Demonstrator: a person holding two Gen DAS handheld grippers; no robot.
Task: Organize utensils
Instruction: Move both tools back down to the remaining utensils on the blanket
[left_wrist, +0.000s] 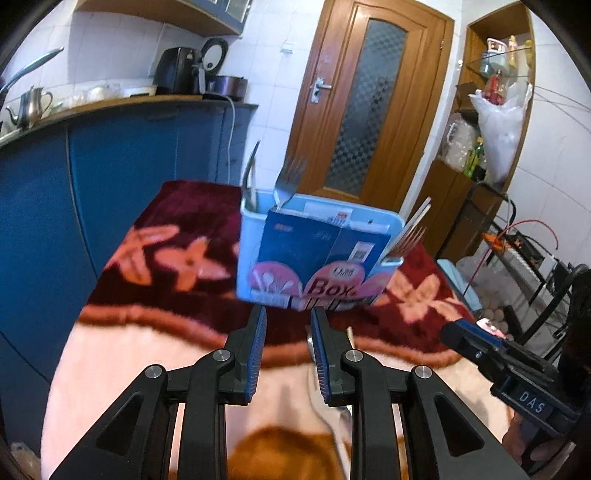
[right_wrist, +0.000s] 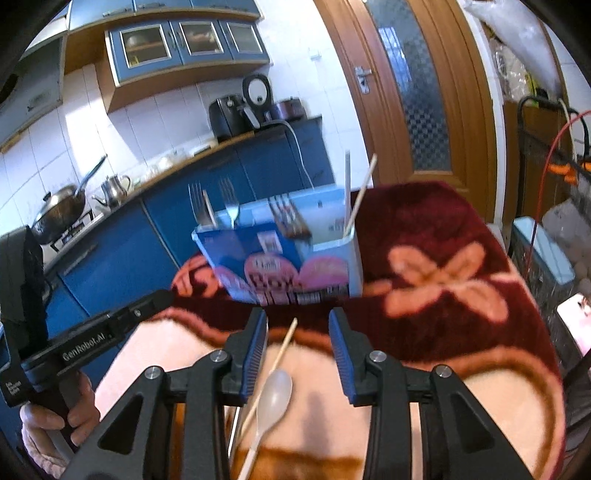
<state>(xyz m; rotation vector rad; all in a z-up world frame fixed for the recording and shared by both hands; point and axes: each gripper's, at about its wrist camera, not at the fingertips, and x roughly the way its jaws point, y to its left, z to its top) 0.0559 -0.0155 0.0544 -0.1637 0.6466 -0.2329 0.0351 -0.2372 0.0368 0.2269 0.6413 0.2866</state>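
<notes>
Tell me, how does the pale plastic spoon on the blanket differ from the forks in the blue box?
The plastic spoon is translucent white; the forks are shiny metal. The spoon lies flat on the blanket, below the open right gripper, while the forks stand upright in the blue box, tines up. The spoon is still loose; the forks are already sorted. Both are eating utensils.

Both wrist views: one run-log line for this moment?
task: organize utensils | left gripper: open, empty | right gripper: open, above plastic spoon, chopstick on blanket | utensil box: holds forks, chopsticks
</notes>
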